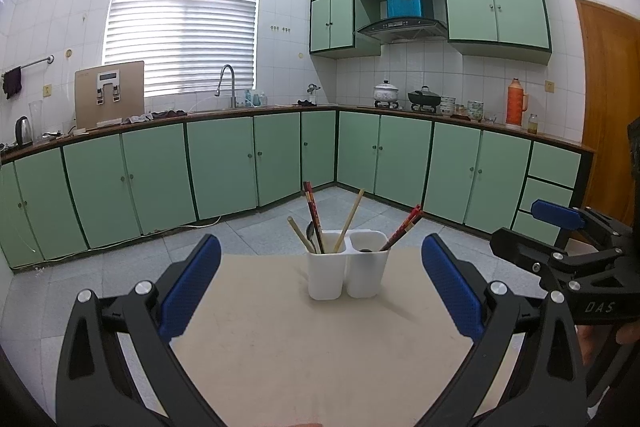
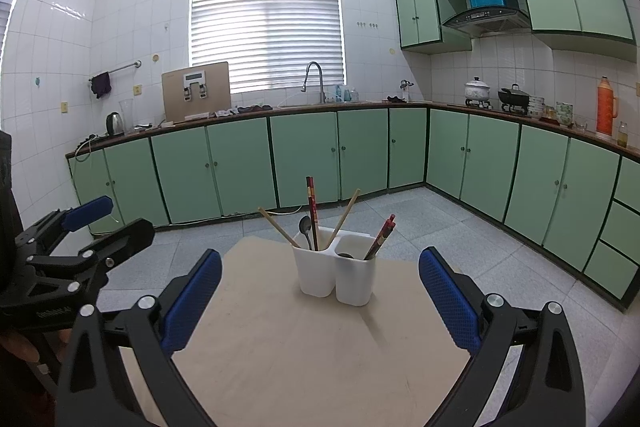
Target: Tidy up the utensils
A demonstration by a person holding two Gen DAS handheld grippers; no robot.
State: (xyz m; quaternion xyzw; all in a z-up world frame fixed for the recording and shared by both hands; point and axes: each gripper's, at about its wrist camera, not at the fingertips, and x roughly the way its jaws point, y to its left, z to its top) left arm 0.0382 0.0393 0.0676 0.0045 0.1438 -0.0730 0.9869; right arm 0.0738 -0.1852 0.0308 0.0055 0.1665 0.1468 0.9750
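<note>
A white two-cup utensil holder (image 1: 346, 269) (image 2: 336, 273) stands near the far edge of the beige table (image 1: 280, 343) (image 2: 288, 347). Its left cup holds red chopsticks (image 1: 313, 213) (image 2: 311, 211), two wooden chopsticks (image 1: 352, 217) (image 2: 345, 213) and a metal spoon (image 1: 310, 233) (image 2: 305, 227). The right cup holds red chopsticks (image 1: 404, 227) (image 2: 382, 235) and a dark spoon bowl. My left gripper (image 1: 320, 287) is open, short of the holder, nothing between its fingers. My right gripper (image 2: 320, 291) is likewise open and empty. Each gripper shows at the other view's edge (image 1: 560, 227) (image 2: 80, 223).
Green cabinets (image 1: 220, 167) line the walls under a counter with a kettle (image 1: 23, 131), sink tap (image 1: 226, 83), pots (image 1: 386, 93) and an orange thermos (image 1: 517, 103). Tiled floor (image 2: 460, 227) surrounds the table. A wooden door (image 1: 612, 107) is at the right.
</note>
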